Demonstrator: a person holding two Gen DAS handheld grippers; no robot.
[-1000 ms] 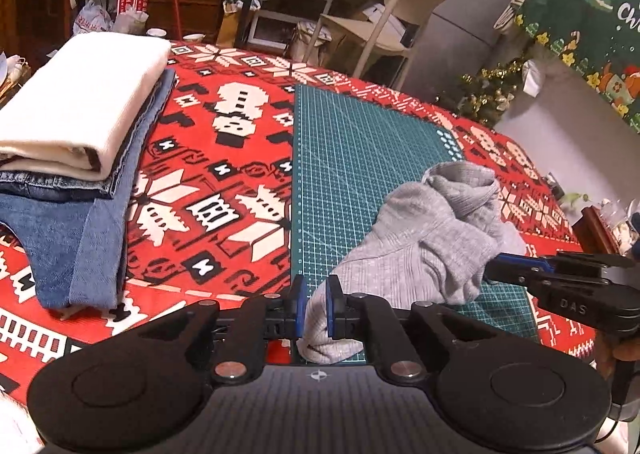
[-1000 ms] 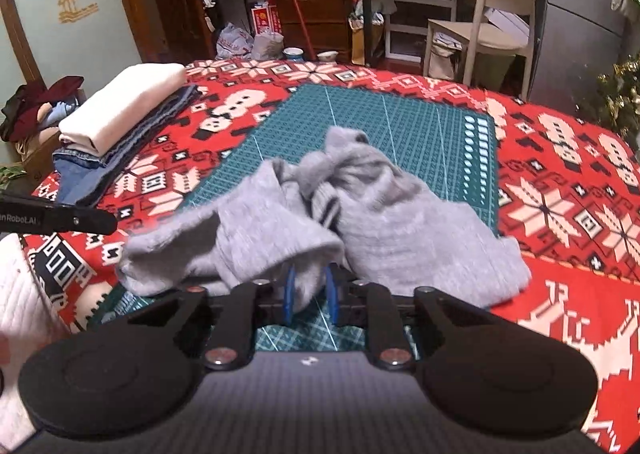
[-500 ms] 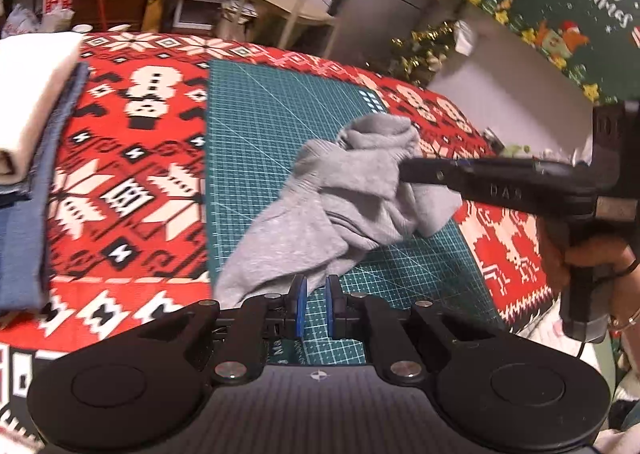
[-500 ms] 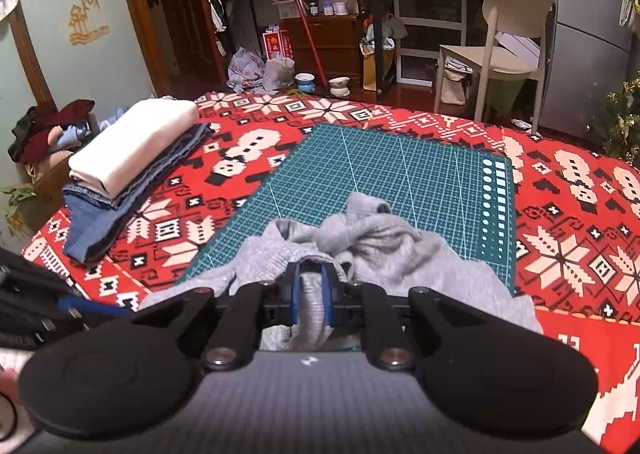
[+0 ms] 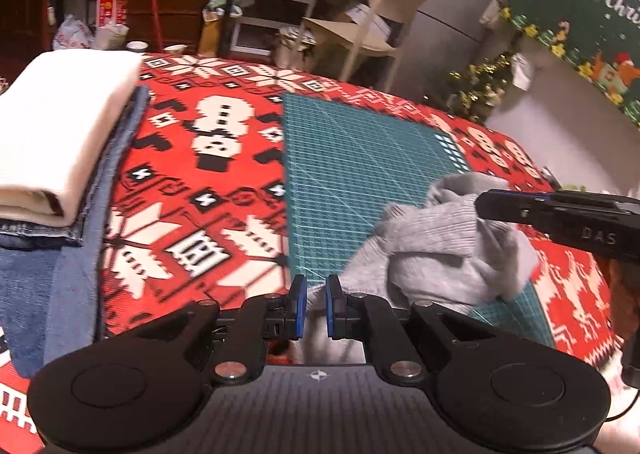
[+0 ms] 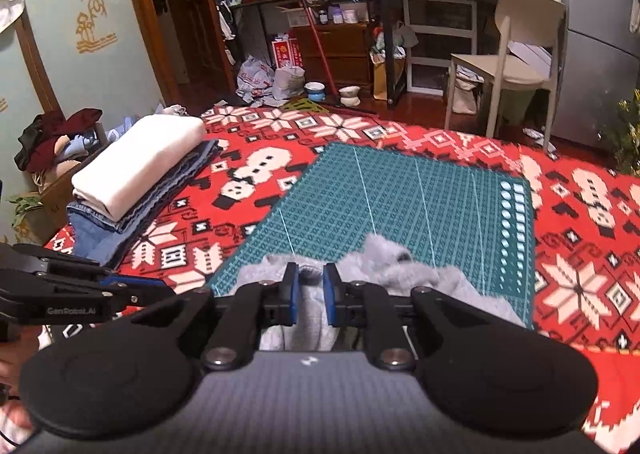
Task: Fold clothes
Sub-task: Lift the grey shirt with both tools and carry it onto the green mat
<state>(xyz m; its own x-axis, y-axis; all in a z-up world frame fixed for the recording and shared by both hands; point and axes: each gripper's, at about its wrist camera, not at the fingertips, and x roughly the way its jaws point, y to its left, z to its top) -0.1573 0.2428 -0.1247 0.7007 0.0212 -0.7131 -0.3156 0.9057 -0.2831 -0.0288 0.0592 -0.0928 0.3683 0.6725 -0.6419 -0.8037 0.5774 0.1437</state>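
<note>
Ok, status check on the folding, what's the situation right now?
Left gripper and right gripper both shut on grey sweater. Sweater bunched on green mat. Folded stack off mat, not obstructing.

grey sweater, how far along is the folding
Done: a cream garment and jeans lie folded in a stack. In hand: the left gripper and right gripper pinch the grey sweater, bunched on the green mat. Left: spreading and folding it.

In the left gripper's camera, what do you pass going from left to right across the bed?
White folded cloth on the jeans → snowman pattern → green mat → grey sweater → right gripper.
</note>
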